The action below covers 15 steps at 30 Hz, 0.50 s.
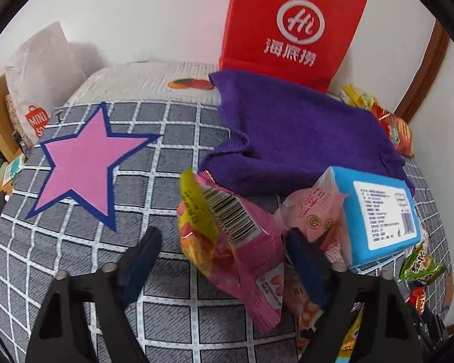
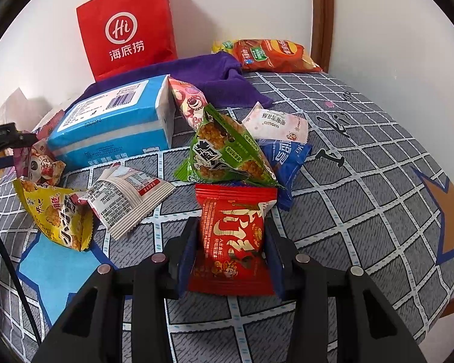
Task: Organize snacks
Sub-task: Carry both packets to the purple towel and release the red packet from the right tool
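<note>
In the left wrist view my left gripper [image 1: 224,242] is open, with a pink and yellow snack packet [image 1: 230,236] between its fingers, leaning against the right one. A pink star patch [image 1: 81,163] lies to the left on the checked cloth. In the right wrist view my right gripper [image 2: 231,236] is shut on a red snack packet [image 2: 233,239]. Beyond it lie a green rice-cracker packet [image 2: 224,151], a blue packet [image 2: 287,160], a white packet [image 2: 127,196], a yellow packet [image 2: 57,214] and a blue tissue pack [image 2: 112,124].
A red paper bag [image 2: 127,27] stands at the back by the wall, with a purple cloth [image 1: 293,133] in front of it. Chip bags [image 2: 272,56] lie at the back right. A blue star patch [image 2: 57,269] and an orange one [image 2: 451,214] mark the cloth.
</note>
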{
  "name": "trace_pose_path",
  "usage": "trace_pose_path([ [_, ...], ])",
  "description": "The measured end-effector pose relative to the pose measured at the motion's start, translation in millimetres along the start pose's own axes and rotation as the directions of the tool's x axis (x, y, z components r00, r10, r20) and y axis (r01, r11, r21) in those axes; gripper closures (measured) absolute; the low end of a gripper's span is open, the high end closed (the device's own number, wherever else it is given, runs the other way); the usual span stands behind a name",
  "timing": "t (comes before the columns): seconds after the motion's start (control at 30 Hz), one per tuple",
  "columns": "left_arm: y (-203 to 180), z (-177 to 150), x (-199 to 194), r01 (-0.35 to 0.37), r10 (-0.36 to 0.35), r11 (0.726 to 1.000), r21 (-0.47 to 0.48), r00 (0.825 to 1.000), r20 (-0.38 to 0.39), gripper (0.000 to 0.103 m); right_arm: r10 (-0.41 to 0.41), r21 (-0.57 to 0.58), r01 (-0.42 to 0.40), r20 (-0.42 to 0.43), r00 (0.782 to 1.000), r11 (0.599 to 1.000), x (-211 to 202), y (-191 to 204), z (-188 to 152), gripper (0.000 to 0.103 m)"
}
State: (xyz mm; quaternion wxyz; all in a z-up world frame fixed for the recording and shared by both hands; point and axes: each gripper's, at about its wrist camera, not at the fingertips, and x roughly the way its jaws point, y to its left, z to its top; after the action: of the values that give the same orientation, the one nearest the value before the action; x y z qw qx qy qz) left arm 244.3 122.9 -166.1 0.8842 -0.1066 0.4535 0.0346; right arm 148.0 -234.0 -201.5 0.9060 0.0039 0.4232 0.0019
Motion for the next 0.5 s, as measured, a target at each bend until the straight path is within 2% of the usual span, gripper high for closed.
trace_pose_path([
  [0.07,0,0,4,0.022,-0.022,1.000,-0.003,1.000,-0.012,0.039,-0.003,-0.005,0.003,0.000,1.000,1.000,0,0,0,0.061],
  [0.17,0,-1,1,0.009,-0.009,1.000,0.007,1.000,-0.003,0.043,-0.019,-0.024,0.019,0.000,1.000,1.000,-1,3,0,0.062],
  [0.37,7,-5,-17,0.007,-0.007,1.000,0.010,1.000,0.002,0.044,-0.019,-0.042,0.018,-0.019,1.000,0.999,-9,6,1,0.064],
  [0.5,13,-9,-36,0.006,-0.006,1.000,0.006,1.000,0.015,0.044,0.010,-0.026,-0.011,-0.011,1.000,1.000,-22,3,3,0.064],
])
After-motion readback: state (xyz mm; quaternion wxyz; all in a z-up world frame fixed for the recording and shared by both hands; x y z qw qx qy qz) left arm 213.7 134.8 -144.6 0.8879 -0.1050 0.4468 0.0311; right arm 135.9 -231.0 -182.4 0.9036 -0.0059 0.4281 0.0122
